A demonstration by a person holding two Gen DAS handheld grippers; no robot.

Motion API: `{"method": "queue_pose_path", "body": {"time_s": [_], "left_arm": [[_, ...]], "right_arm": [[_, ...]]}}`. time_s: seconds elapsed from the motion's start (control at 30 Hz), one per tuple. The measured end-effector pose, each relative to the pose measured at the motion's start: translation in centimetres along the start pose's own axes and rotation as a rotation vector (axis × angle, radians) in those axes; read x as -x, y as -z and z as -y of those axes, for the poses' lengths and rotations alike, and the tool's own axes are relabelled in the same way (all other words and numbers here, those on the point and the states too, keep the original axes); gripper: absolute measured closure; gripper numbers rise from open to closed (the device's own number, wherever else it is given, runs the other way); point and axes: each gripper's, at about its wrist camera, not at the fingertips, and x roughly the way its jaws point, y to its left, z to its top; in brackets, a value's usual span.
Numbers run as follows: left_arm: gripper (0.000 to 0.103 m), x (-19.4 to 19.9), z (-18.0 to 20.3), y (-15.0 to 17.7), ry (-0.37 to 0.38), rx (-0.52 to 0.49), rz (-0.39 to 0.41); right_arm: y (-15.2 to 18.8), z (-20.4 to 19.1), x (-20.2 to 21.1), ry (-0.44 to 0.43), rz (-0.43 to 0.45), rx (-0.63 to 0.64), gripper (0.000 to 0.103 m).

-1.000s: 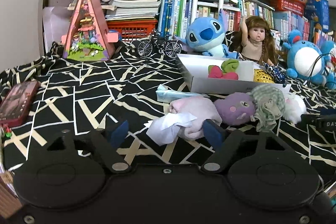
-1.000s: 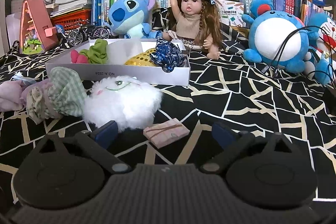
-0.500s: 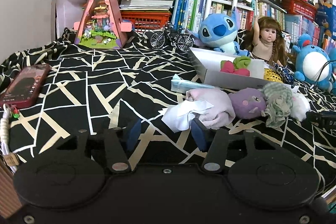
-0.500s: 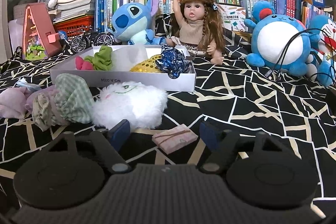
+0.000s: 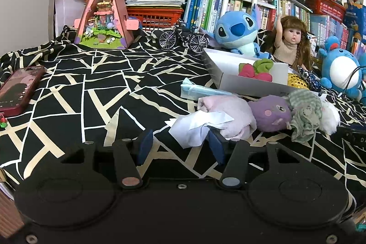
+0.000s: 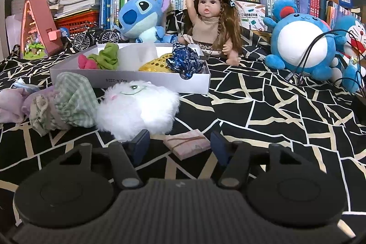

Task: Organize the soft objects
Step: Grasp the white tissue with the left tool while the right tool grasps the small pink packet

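Observation:
My left gripper [image 5: 180, 146] hovers low over the black patterned cloth, half open. A crumpled white tissue [image 5: 196, 126] reaches between its fingers beside the right pad, not squeezed. Behind it lie a pink cloth [image 5: 231, 114], a purple plush [image 5: 270, 112], a green checked cloth [image 5: 304, 110] and a white fluffy plush [image 6: 137, 111]. My right gripper [image 6: 179, 145] has its jaws closing around a small pink banded packet [image 6: 187, 143]; a gap shows at the left pad. The white box [image 6: 128, 81] holds a green and red scrunchie [image 6: 100, 60], a gold one and a blue one.
A phone [image 5: 20, 88] lies at the far left, a light blue packet [image 5: 201, 90] by the box. A Stitch plush [image 6: 141, 20], a doll [image 6: 212, 22], a round blue plush [image 6: 302, 47] with cables, a toy bicycle [image 5: 183, 38] and book shelves line the back.
Both grippers' jaws have narrowed. The left gripper has rolled slightly, so the tissue now sits nearer its right finger. The right gripper's fingers have come in toward the pink packet.

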Motion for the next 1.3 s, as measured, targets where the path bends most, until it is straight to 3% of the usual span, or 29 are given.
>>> {"method": "queue_pose_path", "body": {"time_s": [0.23,0.37,0.77,0.9,1.3], "left_arm": [[0.052,-0.3,-0.1,0.0,0.005,0.013,0.011],[0.067,-0.2,-0.2,0.0,0.010,0.021,0.019],[0.067,0.4,0.2,-0.6,-0.003,-0.017,0.063],[0.067,0.5,0.2,-0.8,-0.006,-0.014,0.067],[0.067,0.6,0.6,-3.0,-0.011,-0.038,0.083]], "right_arm": [[0.0,-0.2,-0.1,0.009,0.001,0.014,0.038],[0.0,-0.2,0.0,0.012,0.001,0.023,0.044],[-0.2,0.8,-0.5,0.015,-0.024,-0.004,0.039],[-0.2,0.6,-0.5,0.009,-0.025,0.006,0.049],[-1.8,0.6,0.7,0.031,0.037,0.014,0.049]]}}
